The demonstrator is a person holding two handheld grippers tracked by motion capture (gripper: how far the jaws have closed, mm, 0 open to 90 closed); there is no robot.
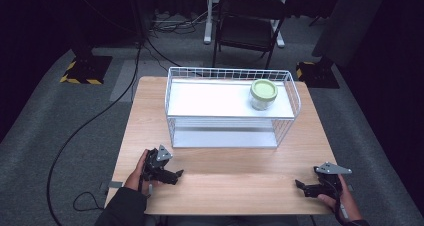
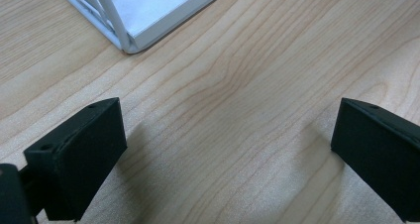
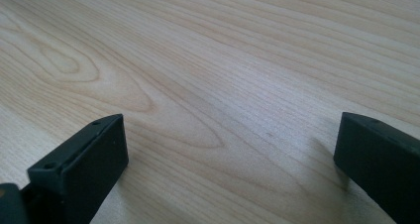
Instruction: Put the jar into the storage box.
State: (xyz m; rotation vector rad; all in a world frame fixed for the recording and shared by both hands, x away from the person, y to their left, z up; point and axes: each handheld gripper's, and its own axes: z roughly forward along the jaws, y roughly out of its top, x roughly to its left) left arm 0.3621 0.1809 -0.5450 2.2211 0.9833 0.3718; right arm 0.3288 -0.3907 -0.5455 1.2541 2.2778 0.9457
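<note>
High view puts the left gripper (image 1: 176, 175) and right gripper (image 1: 298, 184) low over the near edge of the table (image 1: 235, 186), well apart, each with jaws spread wide and nothing between them. The jar (image 1: 263, 94) with the green lid stands upright on the top shelf of the white wire rack (image 1: 172, 106), far ahead of both grippers, nearer the right one. By my reading no handling has begun; reaching and grasping remain.

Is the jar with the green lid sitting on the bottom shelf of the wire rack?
No, the jar stands on the top shelf of the white wire rack, toward its right end.
</note>
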